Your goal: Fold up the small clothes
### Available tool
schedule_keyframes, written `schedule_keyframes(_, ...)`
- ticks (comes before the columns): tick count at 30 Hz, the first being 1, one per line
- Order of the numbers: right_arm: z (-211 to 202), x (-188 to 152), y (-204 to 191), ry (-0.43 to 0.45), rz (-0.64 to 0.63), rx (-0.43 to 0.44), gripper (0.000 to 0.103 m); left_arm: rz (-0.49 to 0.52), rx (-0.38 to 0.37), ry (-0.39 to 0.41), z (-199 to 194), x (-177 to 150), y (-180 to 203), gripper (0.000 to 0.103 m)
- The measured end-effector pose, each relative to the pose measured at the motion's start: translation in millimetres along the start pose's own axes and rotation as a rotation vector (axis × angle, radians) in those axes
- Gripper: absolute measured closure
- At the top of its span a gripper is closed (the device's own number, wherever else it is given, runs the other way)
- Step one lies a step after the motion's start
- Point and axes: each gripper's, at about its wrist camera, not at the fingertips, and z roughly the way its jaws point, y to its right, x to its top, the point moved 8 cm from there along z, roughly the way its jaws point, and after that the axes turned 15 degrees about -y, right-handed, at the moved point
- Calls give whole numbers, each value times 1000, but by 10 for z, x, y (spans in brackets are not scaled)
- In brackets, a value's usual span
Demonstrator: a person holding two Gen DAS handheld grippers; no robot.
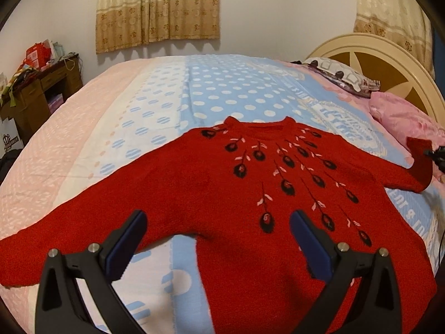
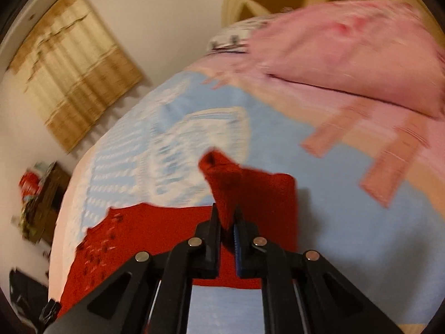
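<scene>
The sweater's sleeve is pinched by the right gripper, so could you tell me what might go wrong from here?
1. The right gripper holds only the sleeve end; it could slip out mid-fold.
2. The left gripper hangs open, pinning nothing, so the sweater may drag across the bed.

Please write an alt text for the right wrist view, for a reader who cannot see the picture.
The right gripper, jaws closed, pinches the cuff of a red sweater sleeve and lifts it above a blue, white and pink bedspread. A pink pillow and cream headboard lie behind; the picture is motion-blurred.
</scene>
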Motion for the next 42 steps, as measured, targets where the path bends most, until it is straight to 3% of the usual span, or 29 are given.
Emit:
schedule_keyframes(13,216,-209,-1909,-73,-288,177,97,-49,-9,4,-33,-69,-287,0)
schedule_keyframes(21,407,-681,-2960,-135,-444,274,97,-61,-1,18,-67,-30,-367,0)
schedule_keyframes(27,824,-1277,-3426,-230,-568,274,96,-73,17,18,-92,-14,-474,0)
schedule_keyframes(31,1089,-1657,-3466,-271,-710,183,95,-69,18,12,-105,-15,-488,0)
schedule_keyframes(35,1109,-1806,-3368,-275,-798,144,94,-59,-5,-5,-67,12,-409,0)
schedule_keyframes(38,1029,-1899,-3302,-228,-884,71,81,-56,-54,-29,-17,30,-269,0)
schedule_keyframes(40,1001,-1961,-3275,-210,-917,38,49,-37,-69,-40,1,28,-142,0)
schedule_keyframes(42,1023,-2012,-3213,-220,-927,7,49,-7,-73,-43,6,24,-3,0)
